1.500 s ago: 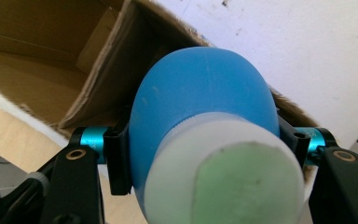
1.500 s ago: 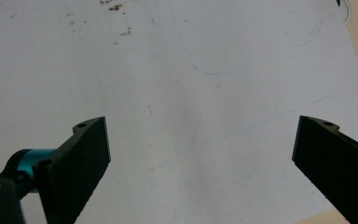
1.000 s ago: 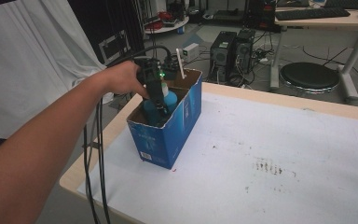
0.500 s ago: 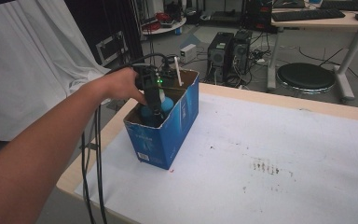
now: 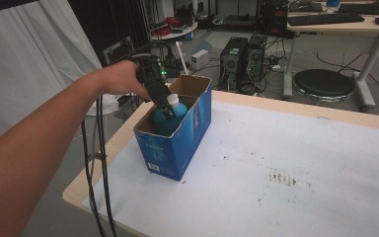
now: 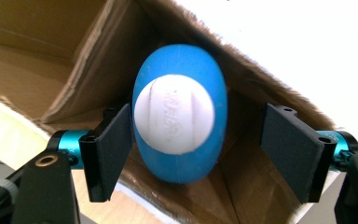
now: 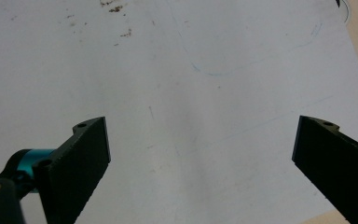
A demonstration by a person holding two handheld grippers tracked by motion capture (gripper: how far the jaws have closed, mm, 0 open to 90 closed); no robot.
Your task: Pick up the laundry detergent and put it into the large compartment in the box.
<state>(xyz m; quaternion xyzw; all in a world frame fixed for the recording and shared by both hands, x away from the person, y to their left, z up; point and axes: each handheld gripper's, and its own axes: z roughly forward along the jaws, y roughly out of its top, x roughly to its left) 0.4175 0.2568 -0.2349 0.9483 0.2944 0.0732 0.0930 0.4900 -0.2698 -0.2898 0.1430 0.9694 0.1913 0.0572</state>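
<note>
surface: stained white table (image 5: 296,163) | room: desk (image 5: 343,22), stool (image 5: 324,83)

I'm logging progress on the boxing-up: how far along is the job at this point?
Done: the blue bottle with its white cap stands inside the blue cardboard box. In hand: the left gripper is above it, its jaws having just been opening; they now flank the bottle with a clear gap on one side. Left: probably lifting that gripper clear of the box. The right gripper waits open over the white table.
</note>
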